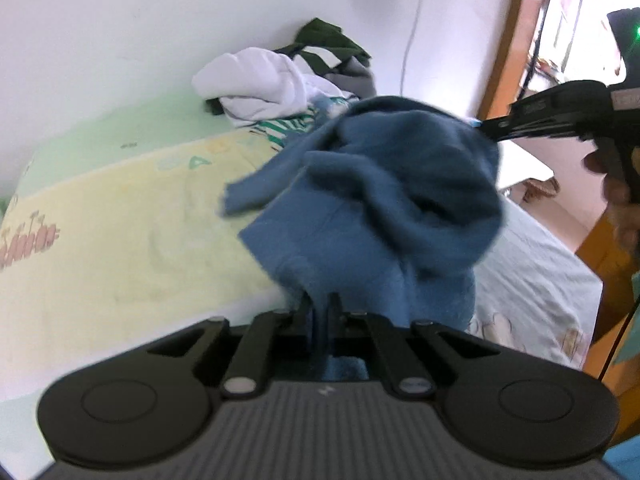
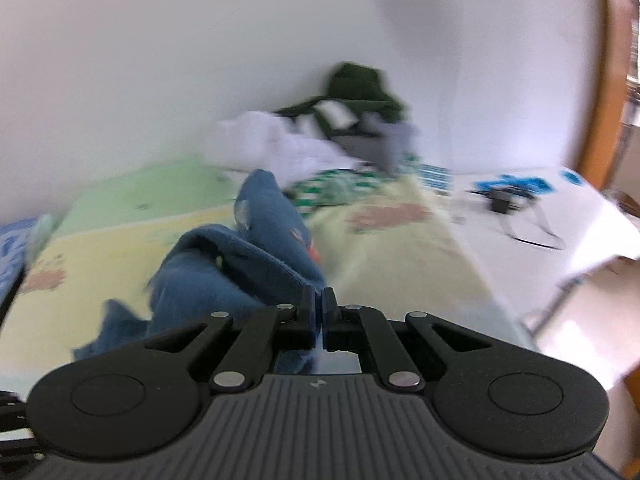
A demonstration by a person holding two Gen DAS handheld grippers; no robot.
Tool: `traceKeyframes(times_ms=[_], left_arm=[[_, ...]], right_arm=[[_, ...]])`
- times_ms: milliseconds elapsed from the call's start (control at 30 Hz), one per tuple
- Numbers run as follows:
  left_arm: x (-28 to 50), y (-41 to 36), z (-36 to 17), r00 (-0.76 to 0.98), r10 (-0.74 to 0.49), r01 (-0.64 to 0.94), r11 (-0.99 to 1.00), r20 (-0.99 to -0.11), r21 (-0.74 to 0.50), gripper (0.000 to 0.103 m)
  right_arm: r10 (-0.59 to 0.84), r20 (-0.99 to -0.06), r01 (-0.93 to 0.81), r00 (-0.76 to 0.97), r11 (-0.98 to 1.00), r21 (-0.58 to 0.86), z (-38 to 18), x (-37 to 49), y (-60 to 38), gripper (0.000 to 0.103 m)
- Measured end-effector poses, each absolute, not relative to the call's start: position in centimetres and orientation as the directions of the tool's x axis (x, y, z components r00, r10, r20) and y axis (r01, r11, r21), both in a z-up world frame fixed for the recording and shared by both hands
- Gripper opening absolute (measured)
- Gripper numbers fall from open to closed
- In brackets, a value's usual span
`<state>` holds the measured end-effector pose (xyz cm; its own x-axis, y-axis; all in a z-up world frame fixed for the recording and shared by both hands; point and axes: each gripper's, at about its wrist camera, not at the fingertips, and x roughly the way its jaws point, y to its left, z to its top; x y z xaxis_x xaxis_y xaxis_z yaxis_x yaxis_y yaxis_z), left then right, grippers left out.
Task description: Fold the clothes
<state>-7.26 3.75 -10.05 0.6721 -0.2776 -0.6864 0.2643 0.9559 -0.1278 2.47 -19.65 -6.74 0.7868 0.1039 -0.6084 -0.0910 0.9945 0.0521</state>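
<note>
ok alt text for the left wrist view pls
Both grippers hold a crumpled blue garment above a yellow-and-green bed: the left gripper pinches it below, the right gripper from the right. Unfolded clothes lie piled by the wall.

Each gripper (image 1: 320, 300) (image 2: 319, 298) has matte black linkage arms, silver pivot rivets, round black side discs and a ribbed grey body

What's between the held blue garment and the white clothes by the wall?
In the left wrist view, a green-and-white striped garment lies between the blue fleece garment and the crumpled white clothes.
</note>
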Motion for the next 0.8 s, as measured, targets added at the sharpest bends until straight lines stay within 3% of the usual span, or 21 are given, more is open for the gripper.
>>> traceKeyframes(times_ms=[167, 267, 333, 367, 400, 433, 500, 533, 567, 600, 733, 767, 800], left_arm=[[-7.1, 4.1, -10.9, 0.643, -0.279, 0.288, 0.951, -0.713, -0.112, 0.000], [-6.9, 4.4, -11.4, 0.627, -0.281, 0.303, 0.947, -0.727, -0.105, 0.010], [-6.8, 4.7, -11.7, 0.616, -0.282, 0.312, 0.945, -0.736, -0.101, 0.047], [-6.6, 4.8, -11.9, 0.611, -0.288, 0.314, 0.943, -0.737, -0.108, 0.079], [-6.2, 4.7, -12.0, 0.610, -0.300, 0.309, 0.942, -0.734, -0.128, 0.101], [-6.0, 4.4, -12.0, 0.610, -0.300, 0.304, 0.943, -0.733, -0.133, 0.102], [-5.4, 3.8, -12.0, 0.612, -0.302, 0.293, 0.945, -0.731, -0.145, 0.100], [-5.2, 3.5, -12.0, 0.612, -0.302, 0.288, 0.946, -0.731, -0.150, 0.097], [-4.9, 3.2, -12.0, 0.613, -0.303, 0.282, 0.947, -0.730, -0.156, 0.085], [-4.7, 2.9, -12.1, 0.614, -0.304, 0.277, 0.947, -0.729, -0.162, 0.066], [-3.6, 1.7, -12.1, 0.616, -0.306, 0.255, 0.949, -0.725, -0.184, 0.044], [-3.5, 1.4, -12.0, 0.620, -0.302, 0.252, 0.951, -0.724, -0.181, 0.036], [-3.7, 1.3, -11.7, 0.629, -0.291, 0.253, 0.954, -0.721, -0.164, 0.031]], right_arm=[[0.000, -0.655, -0.015, 0.756, 1.000, -0.018, -8.2, 1.8, -22.9, 0.001], [-0.043, -0.706, -0.010, 0.706, 0.997, -0.071, -10.3, 2.0, -23.3, 0.001], [-0.079, -0.733, -0.018, 0.676, 0.992, -0.123, -11.3, 2.0, -23.0, 0.007], [-0.065, -0.731, -0.021, 0.680, 0.994, -0.108, -11.3, 2.0, -23.1, 0.012], [-0.043, -0.716, -0.016, 0.697, 0.997, -0.076, -11.0, 1.9, -23.3, 0.025], [-0.021, -0.699, -0.012, 0.715, 0.999, -0.043, -10.5, 1.8, -23.5, 0.043], [0.044, -0.660, -0.027, 0.750, 0.999, 0.036, -9.5, 1.7, -23.7, 0.064], [0.099, -0.648, -0.057, 0.755, 0.995, 0.086, -9.2, 1.9, -23.5, 0.067], [0.155, -0.635, -0.088, 0.757, 0.987, 0.136, -8.9, 2.3, -23.2, 0.067], [0.201, -0.630, -0.120, 0.750, 0.978, 0.169, -8.8, 2.8, -22.6, 0.067], [0.228, -0.640, -0.223, 0.734, 0.971, 0.091, -10.6, 4.8, -19.1, 0.069], [0.213, -0.639, -0.234, 0.739, 0.971, 0.053, -11.3, 5.2, -18.3, 0.067], [0.195, -0.649, -0.229, 0.736, 0.973, 0.032, -11.8, 5.7, -18.2, 0.056]])
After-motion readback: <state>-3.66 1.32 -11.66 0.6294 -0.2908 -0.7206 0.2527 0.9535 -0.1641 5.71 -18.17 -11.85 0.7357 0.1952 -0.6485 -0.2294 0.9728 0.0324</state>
